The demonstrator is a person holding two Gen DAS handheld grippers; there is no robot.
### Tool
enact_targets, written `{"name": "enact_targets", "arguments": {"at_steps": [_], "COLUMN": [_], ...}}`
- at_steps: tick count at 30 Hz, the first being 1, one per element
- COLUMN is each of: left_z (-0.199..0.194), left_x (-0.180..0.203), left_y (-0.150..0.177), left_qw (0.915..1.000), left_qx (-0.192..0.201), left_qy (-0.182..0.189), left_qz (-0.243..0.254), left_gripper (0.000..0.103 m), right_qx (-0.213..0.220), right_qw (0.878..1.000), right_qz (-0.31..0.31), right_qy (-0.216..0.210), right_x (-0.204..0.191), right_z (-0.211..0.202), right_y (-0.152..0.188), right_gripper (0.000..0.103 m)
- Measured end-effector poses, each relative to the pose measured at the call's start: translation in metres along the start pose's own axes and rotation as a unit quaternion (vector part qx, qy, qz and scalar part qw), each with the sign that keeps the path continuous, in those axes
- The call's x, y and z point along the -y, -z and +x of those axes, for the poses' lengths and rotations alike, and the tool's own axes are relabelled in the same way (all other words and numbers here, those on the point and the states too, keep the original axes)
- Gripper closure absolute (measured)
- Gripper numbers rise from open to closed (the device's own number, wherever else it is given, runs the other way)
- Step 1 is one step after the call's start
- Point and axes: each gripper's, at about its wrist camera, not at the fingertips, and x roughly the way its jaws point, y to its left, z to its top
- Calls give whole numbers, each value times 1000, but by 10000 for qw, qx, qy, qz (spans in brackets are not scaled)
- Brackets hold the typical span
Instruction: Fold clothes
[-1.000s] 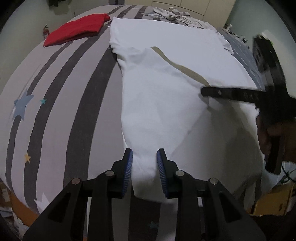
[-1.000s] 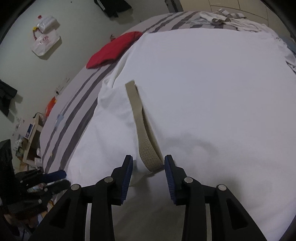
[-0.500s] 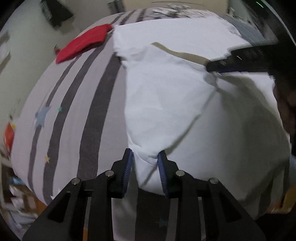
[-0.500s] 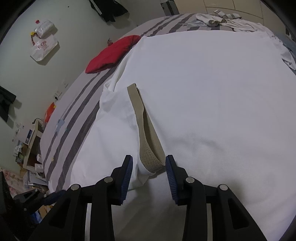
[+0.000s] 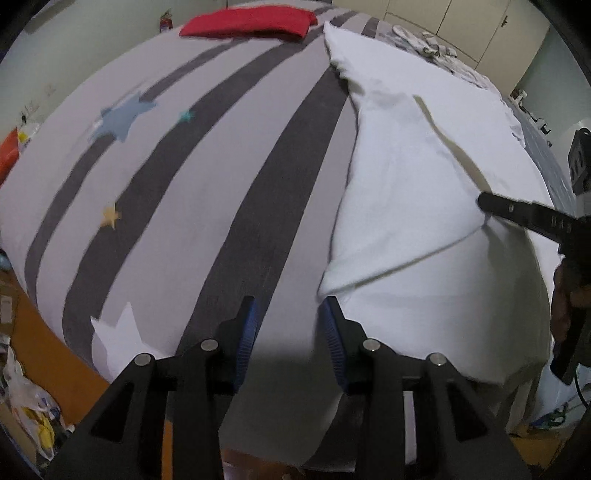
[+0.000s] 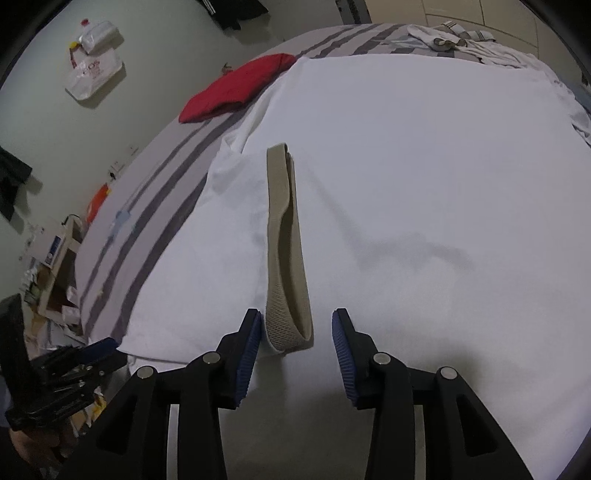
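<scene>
Both pairs of fingers stand spread. Our left gripper [image 5: 288,325] hangs over the striped bed cover [image 5: 192,192] at the bed's near edge with nothing between its blue pads, though the right pad sits just beside the lower corner of the folded flap. Our right gripper [image 6: 297,339] is spread too, with the beige collar band [image 6: 286,254] lying between its pads but not pinched.

The white garment [image 6: 406,192] lies spread across the bed, reaching its near edge — one side is turned over onto the body, so a diagonal crease runs from that near corner up toward the collar. We judge a side fold is being laid. To do it well, the flap's edge should lie straight and flat, with the collar end and the hem end pulled evenly so the crease does not skew. The cloth is soft and will wrinkle, so any grip should take only the top layer, near a corner.

Around it: a red garment [image 5: 251,22] folded at the far left edge of the bed, and a crumpled pale heap [image 6: 461,40] at the far edge. Neither touches the white piece. Off the near left edge we see bags and clutter on the floor [image 5: 26,398]. Nothing stands in the way on the bed itself — the main risk is cloth hanging over the near edge and dragging.
</scene>
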Motion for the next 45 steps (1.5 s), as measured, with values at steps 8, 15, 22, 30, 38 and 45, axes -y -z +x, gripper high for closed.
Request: {"name": "enact_targets", "arguments": {"at_steps": [8,15,22,30,38,45], "left_z": [-27,11,7,11,84,95], "left_x": [2,24,12,37,71,44], "left_y": [-13,-34,-20,-123,-220,-232], "left_qw": [9989,9993,9994,9949,9945,9957], "left_qx": [331,188,-66,885,814,670], "left_qy": [315,143,289,458,153,-219], "left_qz": [-115,284,202,160,639,592], "left_gripper": [69,68,66,66,66,63], "right_qx": [-76,-51,-88,-105,-170,-153], "right_qw": [10000,10000,9998,9999,9997,9995], "right_qz": [-52,-64,-164,-90,-77,-21], "right_qy": [-4,38,-2,-59,-151,-259], "right_x": [7,4,7,11,14,18], "right_z": [7,8,7,10,12,14], "right_y": [-5,-5,-6,-6,-9,-9], "right_gripper": [66,65,65,66,65,65]}}
